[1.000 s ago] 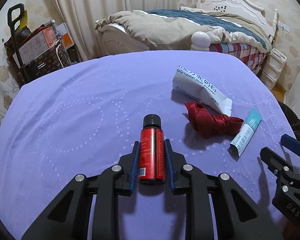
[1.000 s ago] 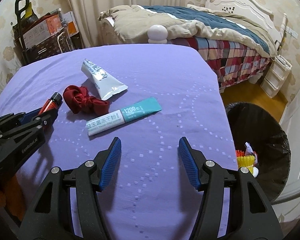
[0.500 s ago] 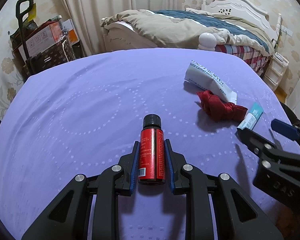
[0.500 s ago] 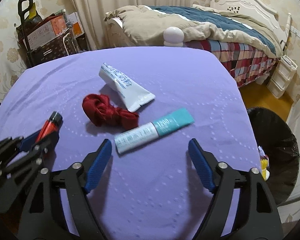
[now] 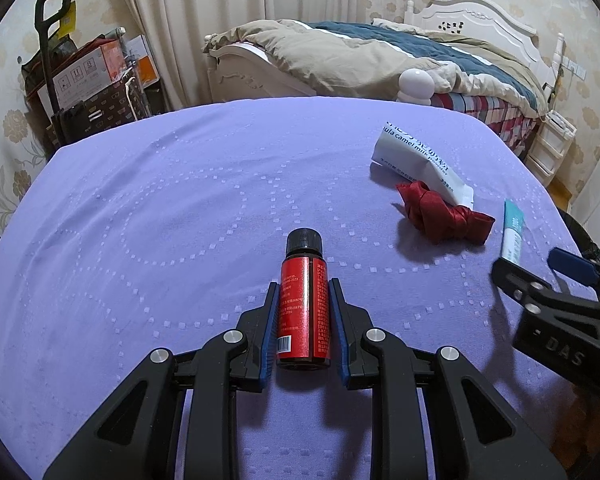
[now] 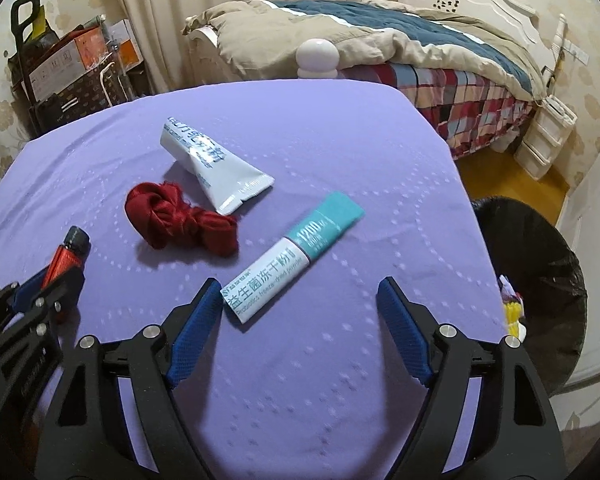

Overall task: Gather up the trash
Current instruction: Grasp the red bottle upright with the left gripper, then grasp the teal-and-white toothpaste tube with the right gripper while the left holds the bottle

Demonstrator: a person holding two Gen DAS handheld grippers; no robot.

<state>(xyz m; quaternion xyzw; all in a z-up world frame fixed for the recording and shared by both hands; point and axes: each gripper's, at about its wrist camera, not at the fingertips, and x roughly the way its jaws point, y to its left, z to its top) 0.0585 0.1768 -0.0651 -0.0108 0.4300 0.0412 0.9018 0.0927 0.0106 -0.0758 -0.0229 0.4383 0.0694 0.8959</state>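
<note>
My left gripper (image 5: 303, 292) is shut on a small red bottle (image 5: 304, 312) with a black cap, held just over the purple table; the bottle also shows in the right wrist view (image 6: 66, 256). My right gripper (image 6: 300, 292) is open, and the near end of a white and teal sachet box (image 6: 292, 256) lies between its fingertips, close to the left one. A crumpled red cloth (image 6: 180, 220) and a white pouch (image 6: 212, 164) lie beyond. The right gripper shows at the right edge of the left wrist view (image 5: 540, 280).
The purple tablecloth (image 6: 320, 136) covers the table. A black-lined trash bin (image 6: 540, 264) with some litter stands off the table's right edge. A bed (image 5: 380, 52) is behind, boxes and a trolley (image 5: 80, 80) at back left, white drawers (image 6: 548, 136) at right.
My right gripper has moved forward and left, and the sachet box now lies between its open fingers. My left gripper holds the red bottle as before, with its view shifted slightly left.
</note>
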